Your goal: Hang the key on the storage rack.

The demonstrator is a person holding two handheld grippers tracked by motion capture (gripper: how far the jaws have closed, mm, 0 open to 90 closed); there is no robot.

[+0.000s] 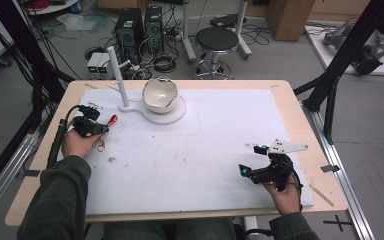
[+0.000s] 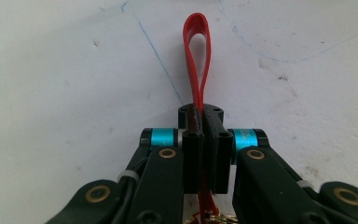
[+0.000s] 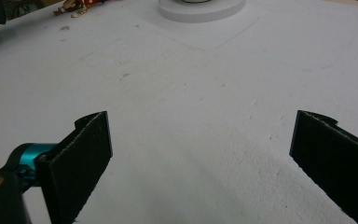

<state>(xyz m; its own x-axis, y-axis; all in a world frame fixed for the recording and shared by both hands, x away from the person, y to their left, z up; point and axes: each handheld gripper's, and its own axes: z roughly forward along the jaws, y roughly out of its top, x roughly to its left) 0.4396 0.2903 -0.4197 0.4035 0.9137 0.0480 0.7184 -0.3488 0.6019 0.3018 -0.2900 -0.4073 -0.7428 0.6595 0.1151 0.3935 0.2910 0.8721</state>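
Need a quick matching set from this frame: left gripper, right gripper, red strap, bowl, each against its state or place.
Things:
1. left gripper
2. right gripper
3. red strap
4. bowl

States or places:
A. jaws wide apart, nothing between them
B. on the round white stand
C. jaws shut
D. looped, pinched between jaws

Pairs: 1-C, 2-A, 3-D, 4-B

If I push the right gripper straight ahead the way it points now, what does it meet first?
Probably the round white base under the bowl, far across the bare white mat. The right gripper has open jaws with nothing between them, and the path looks free until there, though depth is hard to judge.
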